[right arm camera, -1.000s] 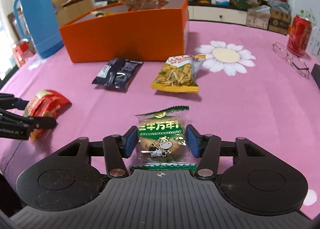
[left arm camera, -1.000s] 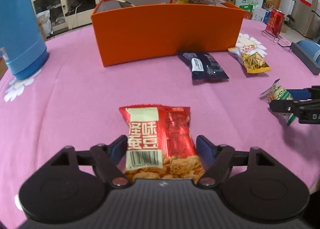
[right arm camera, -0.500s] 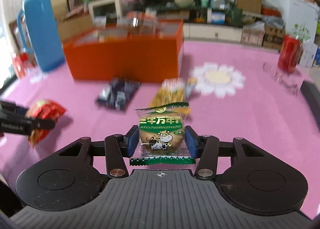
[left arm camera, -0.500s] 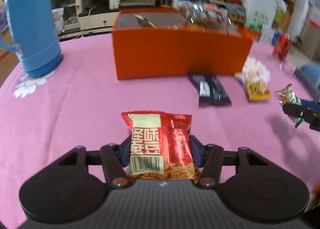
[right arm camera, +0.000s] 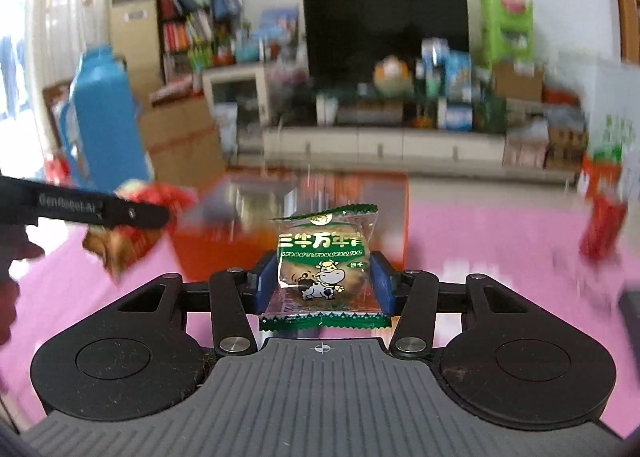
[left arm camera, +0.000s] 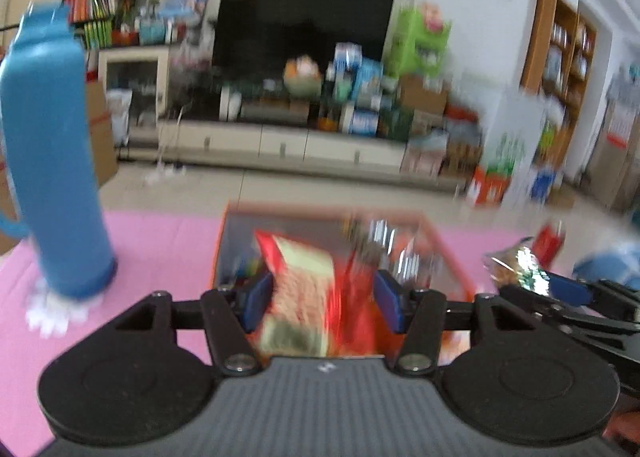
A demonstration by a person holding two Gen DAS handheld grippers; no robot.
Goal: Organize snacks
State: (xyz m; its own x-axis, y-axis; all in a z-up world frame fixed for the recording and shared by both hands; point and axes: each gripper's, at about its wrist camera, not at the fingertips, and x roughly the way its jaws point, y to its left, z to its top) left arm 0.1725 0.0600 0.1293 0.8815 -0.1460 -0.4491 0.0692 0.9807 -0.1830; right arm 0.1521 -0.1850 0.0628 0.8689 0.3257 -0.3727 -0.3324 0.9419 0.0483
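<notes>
The pink counter [left arm camera: 160, 233] carries the orange box [left arm camera: 448, 253], which lies just ahead of and below both grippers. The left gripper [left arm camera: 320, 303] pinches the red snack packet [left arm camera: 312, 297] by its sides, over the box's near edge. To its right, the right gripper [right arm camera: 322, 285] clamps the green biscuit packet [right arm camera: 324, 261], short of the box wall. Both views are blurred, so slow down, carry each packet fully past the rim, lower, then release one at a time.
</notes>
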